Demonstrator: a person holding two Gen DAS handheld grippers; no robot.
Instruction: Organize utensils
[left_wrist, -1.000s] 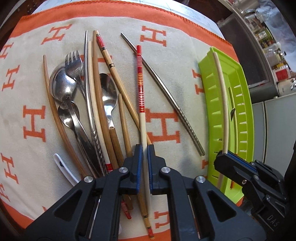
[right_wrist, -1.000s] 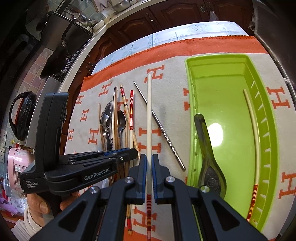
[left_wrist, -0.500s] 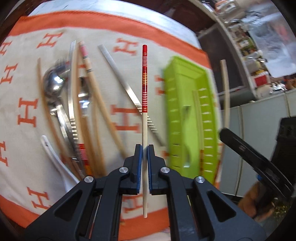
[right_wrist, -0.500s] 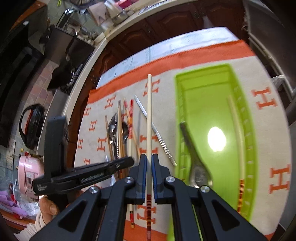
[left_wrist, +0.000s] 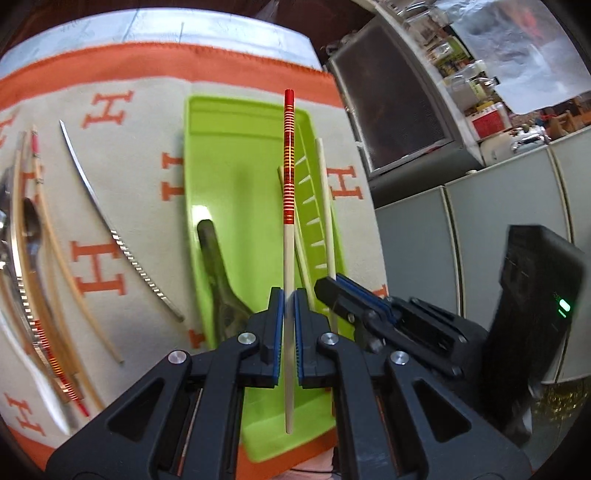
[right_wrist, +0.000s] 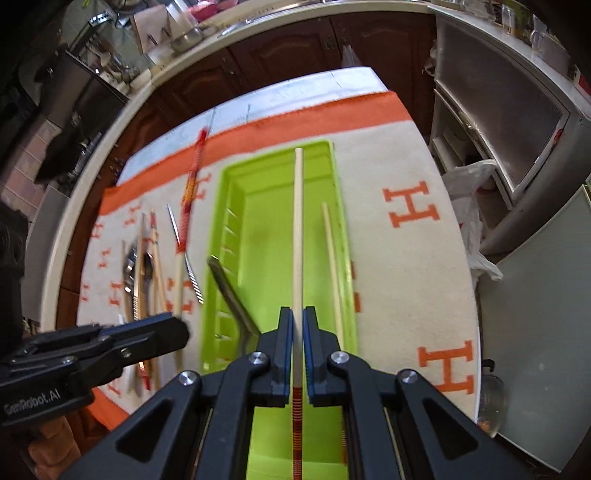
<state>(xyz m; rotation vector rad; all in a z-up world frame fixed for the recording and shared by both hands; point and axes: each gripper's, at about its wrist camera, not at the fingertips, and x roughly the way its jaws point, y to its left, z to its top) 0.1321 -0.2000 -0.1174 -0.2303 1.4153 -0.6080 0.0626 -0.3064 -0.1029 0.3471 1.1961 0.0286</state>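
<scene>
My left gripper (left_wrist: 288, 295) is shut on a cream chopstick with a red striped end (left_wrist: 288, 162), held in the air over the green tray (left_wrist: 229, 155). My right gripper (right_wrist: 297, 314) is shut on a matching cream chopstick (right_wrist: 298, 221), also above the green tray (right_wrist: 273, 206). In the tray lie a dark spoon (left_wrist: 218, 273) and one more cream chopstick (right_wrist: 332, 258). The right gripper shows in the left wrist view (left_wrist: 332, 288). The left gripper shows in the right wrist view (right_wrist: 173, 328).
Several chopsticks, spoons and a fork (right_wrist: 142, 273) lie on the orange-bordered cloth (right_wrist: 406, 236) left of the tray, with a metal chopstick (left_wrist: 110, 229). Grey cabinets (left_wrist: 461, 221) stand past the table's right edge.
Both grippers have swung right with their chopsticks, from over the utensil pile to above the green tray. The left chopstick is lifted clear of the cloth.
</scene>
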